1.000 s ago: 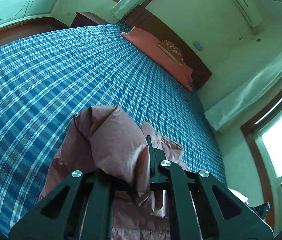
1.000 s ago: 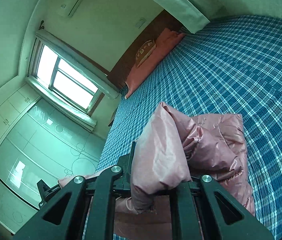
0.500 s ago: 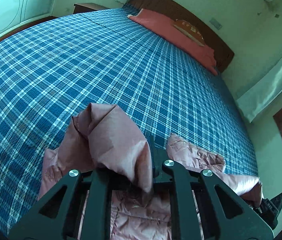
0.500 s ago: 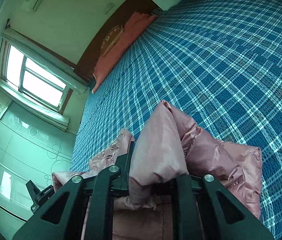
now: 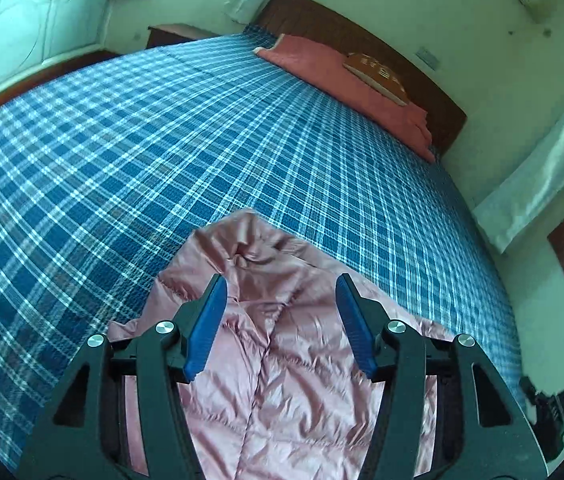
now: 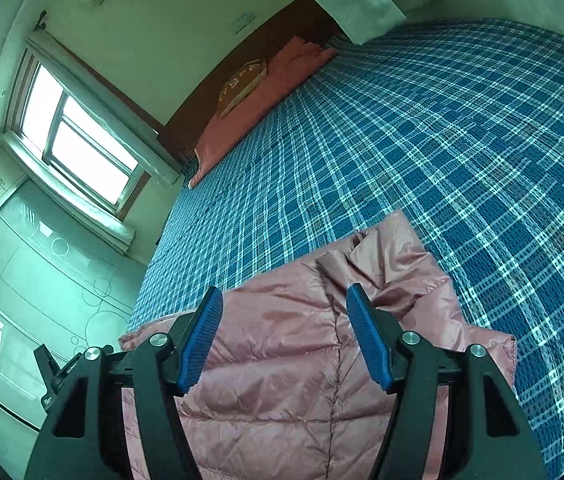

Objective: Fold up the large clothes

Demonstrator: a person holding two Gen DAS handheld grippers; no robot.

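Note:
A pink quilted down jacket (image 5: 282, 360) lies on the blue plaid bed (image 5: 161, 140), its folded-over edge flat below the fingers. My left gripper (image 5: 279, 292) hovers just above it, jaws opening, the cloth lying beneath the blue pads (image 5: 205, 320) and not pinched. In the right wrist view the same jacket (image 6: 290, 360) spreads under my right gripper (image 6: 284, 308), whose jaws are also opening, with no pad pressing on fabric. Each gripper shows at the other view's edge.
Red pillows (image 5: 346, 76) and a patterned cushion (image 5: 378, 76) lie at the dark wooden headboard (image 5: 362, 36). A window (image 6: 77, 140) and pale wardrobe doors (image 6: 21, 300) stand beside the bed. The plaid sheet stretches far beyond the jacket.
Both grippers let go of the bunched pink fabric they held up; the jaws spread apart and the jacket edge dropped flat onto the rest of the jacket. Both hands came lower.

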